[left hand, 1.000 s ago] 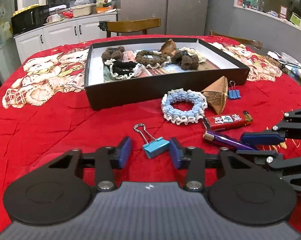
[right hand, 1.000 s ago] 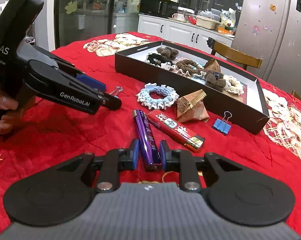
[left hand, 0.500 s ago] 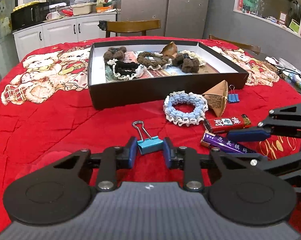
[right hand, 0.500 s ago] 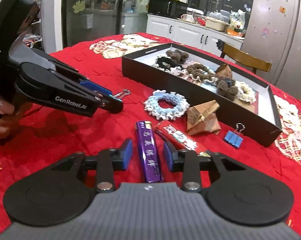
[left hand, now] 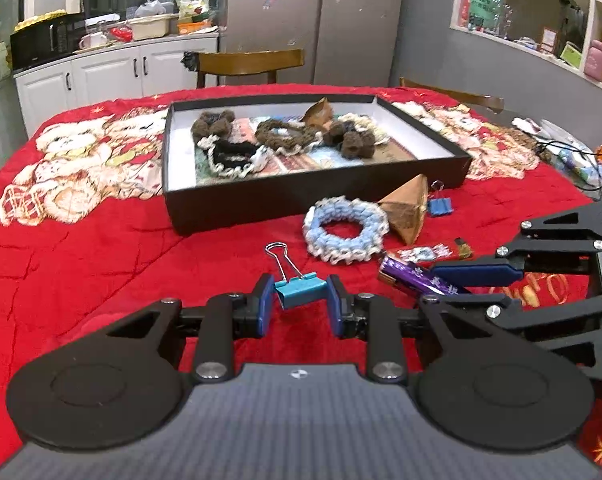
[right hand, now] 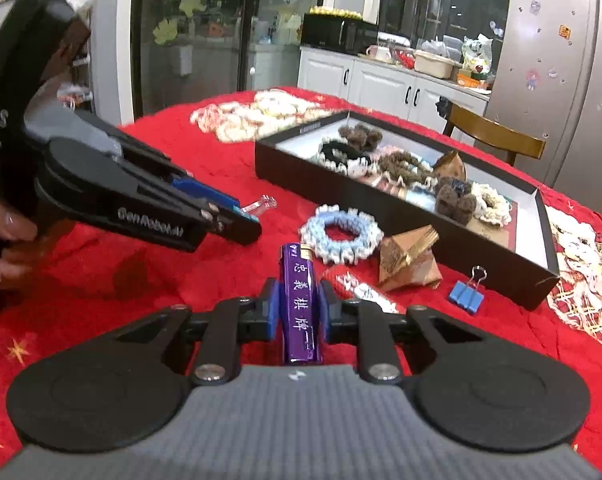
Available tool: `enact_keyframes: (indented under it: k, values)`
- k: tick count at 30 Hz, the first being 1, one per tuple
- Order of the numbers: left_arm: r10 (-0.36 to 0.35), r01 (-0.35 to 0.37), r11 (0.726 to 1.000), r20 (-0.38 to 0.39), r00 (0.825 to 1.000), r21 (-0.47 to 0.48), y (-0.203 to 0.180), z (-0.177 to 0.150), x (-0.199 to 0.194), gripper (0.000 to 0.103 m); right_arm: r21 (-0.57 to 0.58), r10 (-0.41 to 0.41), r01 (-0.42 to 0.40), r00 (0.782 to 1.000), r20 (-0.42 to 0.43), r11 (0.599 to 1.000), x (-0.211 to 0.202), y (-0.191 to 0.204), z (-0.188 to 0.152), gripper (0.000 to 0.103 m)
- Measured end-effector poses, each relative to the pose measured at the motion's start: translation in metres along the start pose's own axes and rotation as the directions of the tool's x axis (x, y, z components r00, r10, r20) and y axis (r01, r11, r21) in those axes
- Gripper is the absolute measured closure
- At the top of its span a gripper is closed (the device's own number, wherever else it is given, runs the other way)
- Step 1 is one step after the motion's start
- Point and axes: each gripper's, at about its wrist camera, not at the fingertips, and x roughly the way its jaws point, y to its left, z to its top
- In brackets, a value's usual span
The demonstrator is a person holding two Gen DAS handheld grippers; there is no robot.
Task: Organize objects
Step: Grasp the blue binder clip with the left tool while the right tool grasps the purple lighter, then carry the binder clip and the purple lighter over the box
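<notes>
— How is my left tool sitting?

— I have it tilted down toward the desk, its blue pads pressed on either side of the small turquoise metal binder clip. From the right camera I see my hand wrapped round its black handle, fingers curled underneath.

— And my right tool?

— Also angled downward, just beside the left one. Its jaws have just been closing, and I see them clamped on the glossy purple plastic lighter, which runs lengthwise between the pads and juts past the tips. In the left view I can see that tool reaching in from the right edge.
</notes>
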Motion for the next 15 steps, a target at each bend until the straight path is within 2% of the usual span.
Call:
enact_keyframes:
  k: [4,9,15]
  values:
    - [-0.010,0.010,1.000,0.029,1.000,0.005,-0.002,0.013,-0.006,0.070,0.008,-0.018,0.018,0.999,0.049,1.000,-0.010,-0.004,0.010,0.079]
    - [-0.004,0.002,1.000,0.083,0.997,0.018,-0.002,0.037,-0.011,0.070,0.019,-0.060,0.058,0.996,0.071,0.998,-0.011,-0.017,0.022,0.079]
    - [-0.014,0.012,1.000,0.105,0.994,0.019,-0.002,0.065,-0.004,0.070,0.056,-0.117,0.112,0.989,0.088,0.992,-0.007,-0.038,0.029,0.079]
